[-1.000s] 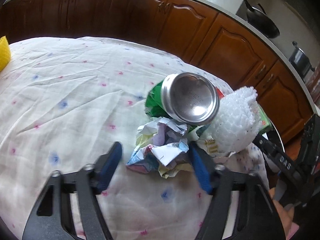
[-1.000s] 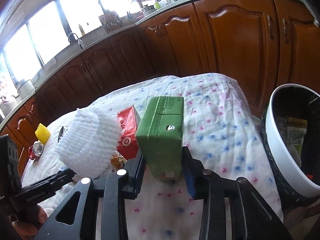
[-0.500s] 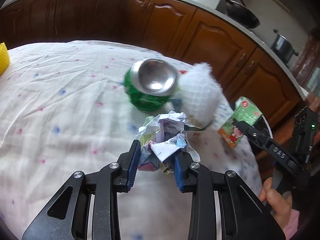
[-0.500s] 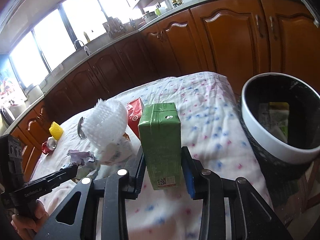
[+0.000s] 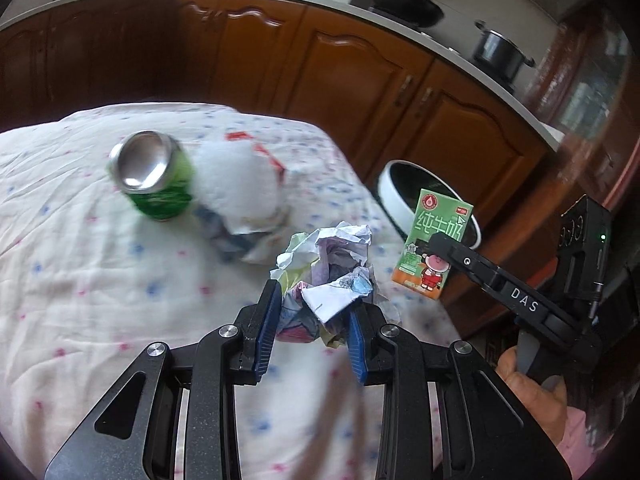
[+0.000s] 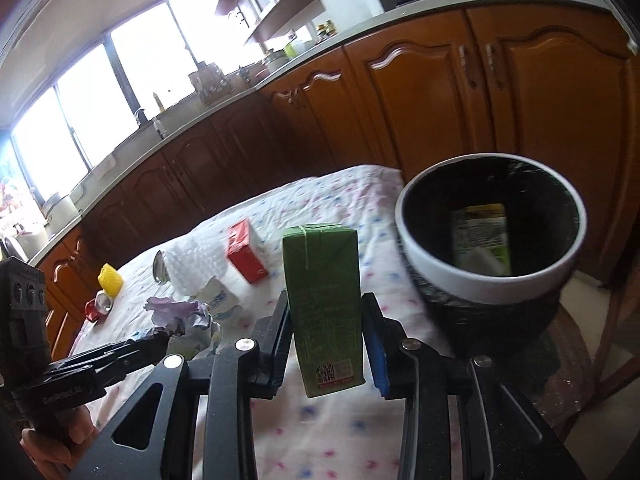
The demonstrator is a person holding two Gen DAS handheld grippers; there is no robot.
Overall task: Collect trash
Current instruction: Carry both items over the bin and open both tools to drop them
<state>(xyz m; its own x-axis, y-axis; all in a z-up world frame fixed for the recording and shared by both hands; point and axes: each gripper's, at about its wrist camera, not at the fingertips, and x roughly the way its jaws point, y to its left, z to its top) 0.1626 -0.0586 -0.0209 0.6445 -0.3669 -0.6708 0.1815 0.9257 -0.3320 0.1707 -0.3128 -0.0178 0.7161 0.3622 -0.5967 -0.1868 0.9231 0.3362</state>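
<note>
Your left gripper (image 5: 312, 326) has its blue pads clamped on a crumpled paper wad (image 5: 332, 276), held above the table (image 5: 80, 320) near its bin-side edge. Your right gripper (image 6: 330, 344) is closed on a green carton (image 6: 324, 304), upright between the pads, just beside that same edge and close to the bin (image 6: 492, 284).

The bin, white-rimmed with a dark liner, stands off the table's edge and already has a yellow-and-green package (image 6: 482, 240) lying inside.

Farther in on the table you have a green can (image 5: 154, 180) on its side, its silver base facing you, touching a white foam net (image 5: 236, 184). A red carton (image 6: 246, 254) lies just behind the net. More crumpled wrappers (image 5: 236, 240) sit under the net's near side.

Toward the far corner are a yellow foam piece (image 6: 111, 278) and a small red-and-silver item (image 6: 98, 306), too small to identify.
</note>
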